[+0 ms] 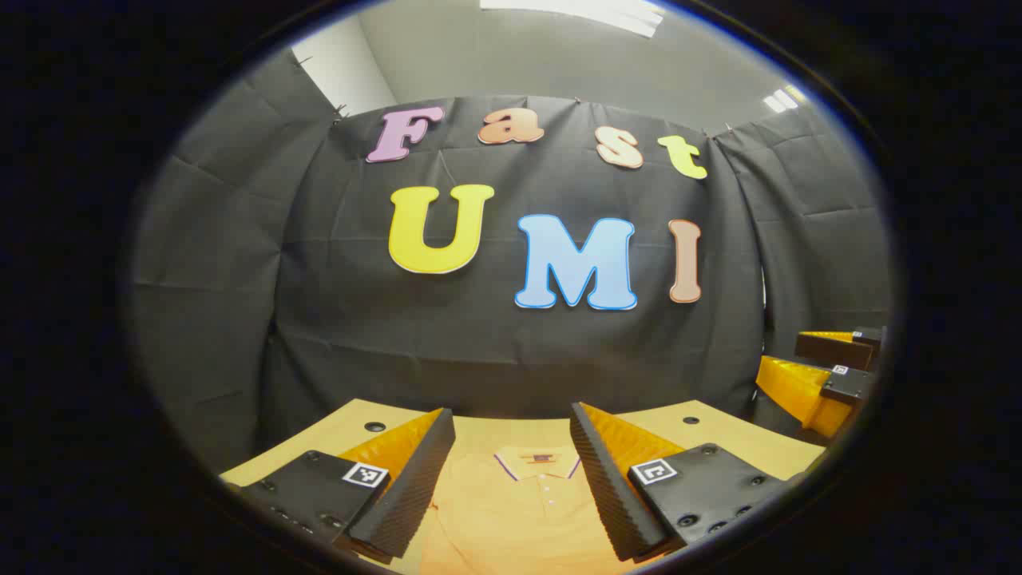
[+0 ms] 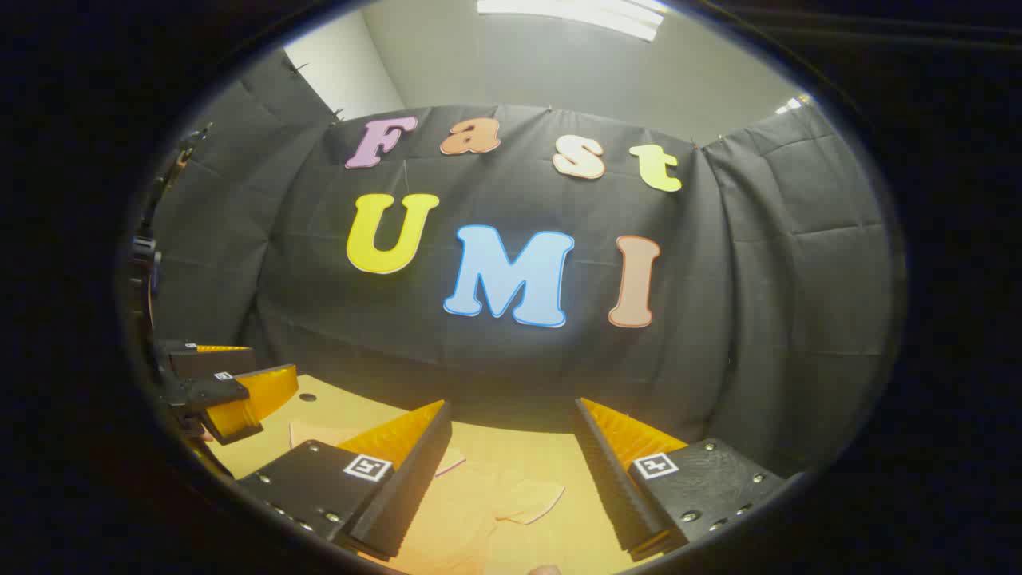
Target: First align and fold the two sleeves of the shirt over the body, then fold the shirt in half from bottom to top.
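Both tools up and hovering; the left hand-held gripper (image 1: 511,479) has its jaws spread wide with nothing between them, and framed in that gap lies the shirt (image 1: 519,519), flat on the bench (image 1: 718,435), collar (image 1: 536,461) pointing away toward the wall; the right hand-held gripper (image 2: 511,479) is just as wide apart and just as empty, looking down on a sleeve (image 2: 527,501) lying loose and a bit rumpled off to the shirt's side.

By my read nothing is folded yet, so the sleeves come first; the clean way is to drop each gripper onto its own sleeve near the cuff, pinch one layer only, lift just clear of the cloth and carry it inward across the chest, both sides meeting level; grab too deep and the body comes up with it; drag low and the fabric will ruck.

Farther out, the bench is a plain tan top with round holes (image 1: 375,426) near its back edge; behind it hangs the dark cloth wall (image 1: 511,351), creased and pinned along the top; above that, a pale ceiling with a strip light (image 1: 583,12).
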